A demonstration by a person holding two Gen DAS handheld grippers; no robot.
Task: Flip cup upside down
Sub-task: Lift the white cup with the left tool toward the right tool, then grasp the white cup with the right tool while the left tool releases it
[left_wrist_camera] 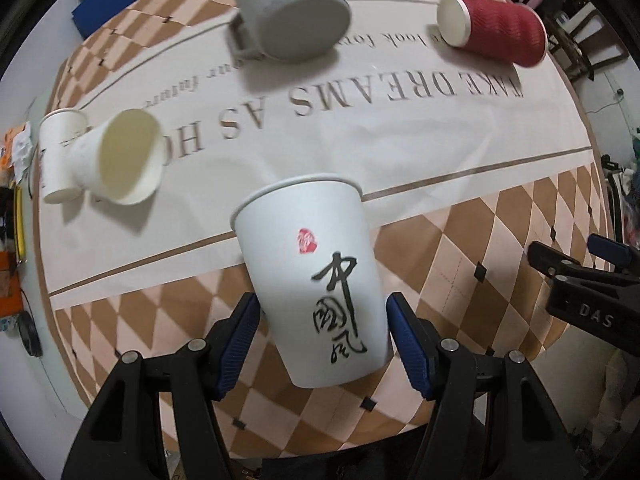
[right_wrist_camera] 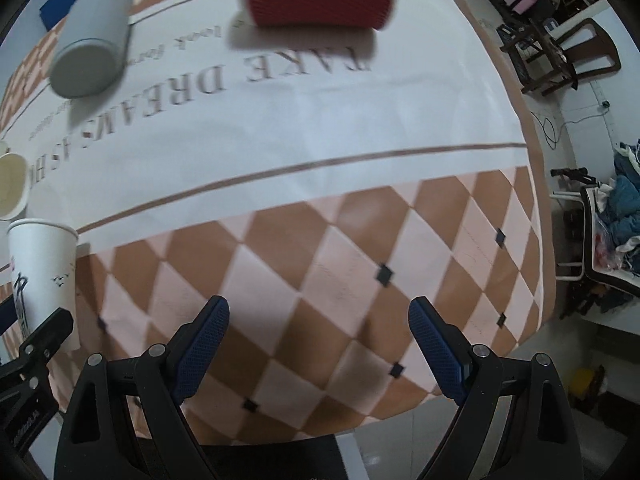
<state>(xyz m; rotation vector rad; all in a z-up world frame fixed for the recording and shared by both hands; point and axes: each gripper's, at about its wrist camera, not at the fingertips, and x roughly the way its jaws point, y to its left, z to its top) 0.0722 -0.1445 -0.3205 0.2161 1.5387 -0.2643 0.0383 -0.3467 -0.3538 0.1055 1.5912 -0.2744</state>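
Observation:
A white paper cup with black calligraphy and a red seal (left_wrist_camera: 316, 280) stands upright on the checkered tablecloth, rim up. My left gripper (left_wrist_camera: 322, 340) is open, its blue pads on either side of the cup's lower half with small gaps. The same cup shows at the left edge of the right wrist view (right_wrist_camera: 42, 276). My right gripper (right_wrist_camera: 320, 348) is open and empty above the checkered cloth near the table's front edge; it also shows at the right of the left wrist view (left_wrist_camera: 580, 280).
A grey mug (left_wrist_camera: 288, 12) lies on its side at the back. A red ribbed cup (left_wrist_camera: 496, 28) lies on its side at the back right. Two white paper cups (left_wrist_camera: 100, 156) lie at the left. Chairs and clutter (right_wrist_camera: 560, 56) stand beyond the table's right edge.

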